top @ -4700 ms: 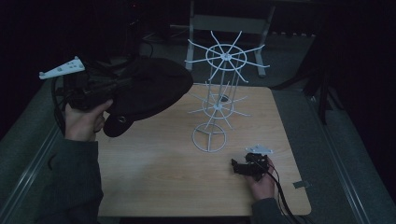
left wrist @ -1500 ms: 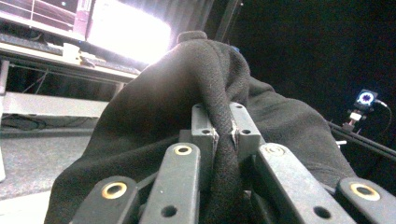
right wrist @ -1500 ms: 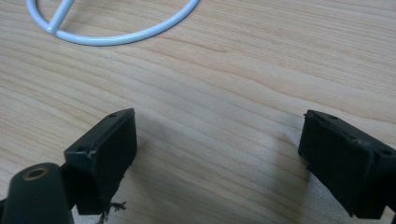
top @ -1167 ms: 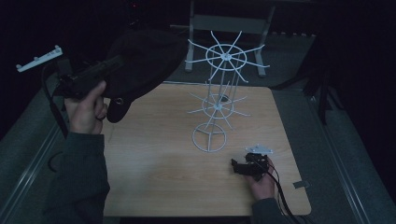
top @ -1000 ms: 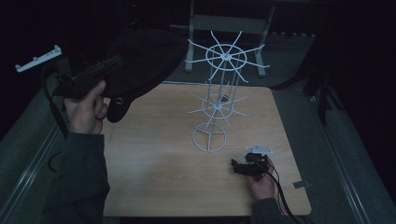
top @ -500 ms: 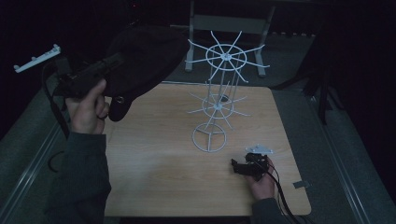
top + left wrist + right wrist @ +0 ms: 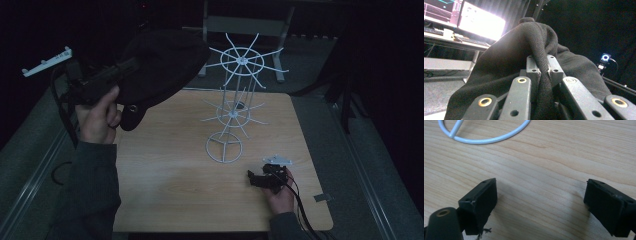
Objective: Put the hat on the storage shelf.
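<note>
Left gripper (image 7: pixel 543 72) is clamped on a fold of the black hat (image 7: pixel 524 57), jaws pressed tight with the knit fabric bunched up between the pads; pinching a fold like that looks like the way to carry something soft without it slipping. In the high view the left gripper (image 7: pixel 131 64) is lifted up off the table, left of and about level with the top wheel of the white wire rack (image 7: pixel 235 100), and the hat (image 7: pixel 160 67) hangs and drapes off the jaws toward that rack, its lower flap drooping down over the left rear corner of the table (image 7: pixel 175 200). My read: it's held high so the hat can clear the upper spokes and be set on or hooked over one, so the step in hand is the carry toward the rack, hanging not yet done. The person's left hand (image 7: pixel 97 117) grips the tool from below, cable trailing down beside the sleeve. Right gripper (image 7: pixel 261 179) sits low on the table in front of and right of the rack's round base, jaws spread wide with nothing between; right gripper view has both black pads over bare wood, the white base ring (image 7: pixel 489 135) just ahead. Probably parked there out of the way, or ready to steady the base, since the rack is light wire and could tip. A lit monitor (image 7: pixel 481 22) glows behind the hat in the left gripper view.
</note>
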